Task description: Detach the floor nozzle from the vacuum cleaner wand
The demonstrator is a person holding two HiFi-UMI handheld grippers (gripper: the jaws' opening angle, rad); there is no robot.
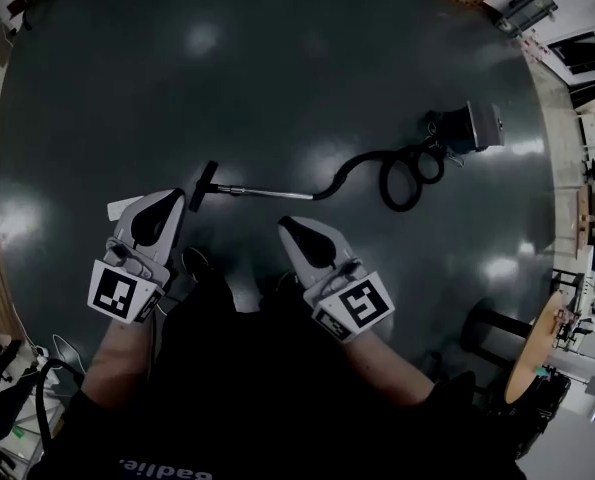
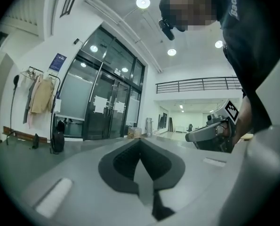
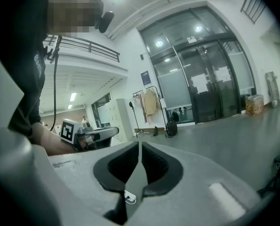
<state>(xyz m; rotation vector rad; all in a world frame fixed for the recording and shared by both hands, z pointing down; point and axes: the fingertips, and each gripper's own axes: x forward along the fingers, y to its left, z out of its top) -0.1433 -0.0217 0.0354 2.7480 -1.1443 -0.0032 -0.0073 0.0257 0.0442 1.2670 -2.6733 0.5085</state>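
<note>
In the head view the vacuum lies on the dark floor: a black floor nozzle [image 1: 205, 185] joined to a metal wand [image 1: 267, 193], then a looped black hose [image 1: 402, 173] and the canister [image 1: 472, 128]. My left gripper [image 1: 180, 196] hovers just left of and below the nozzle, its jaws shut and empty [image 2: 140, 141]. My right gripper [image 1: 283, 222] hangs below the wand's middle, apart from it. In the right gripper view its pads [image 3: 140, 146] stand a narrow slit apart with nothing between them. Neither gripper view shows the vacuum.
A round wooden table [image 1: 537, 353] and a dark stool [image 1: 482, 323] stand at the right. Cables [image 1: 37, 388] lie at the lower left. Glass doors [image 2: 102, 102] and a coat rack [image 2: 36, 95] line the far wall.
</note>
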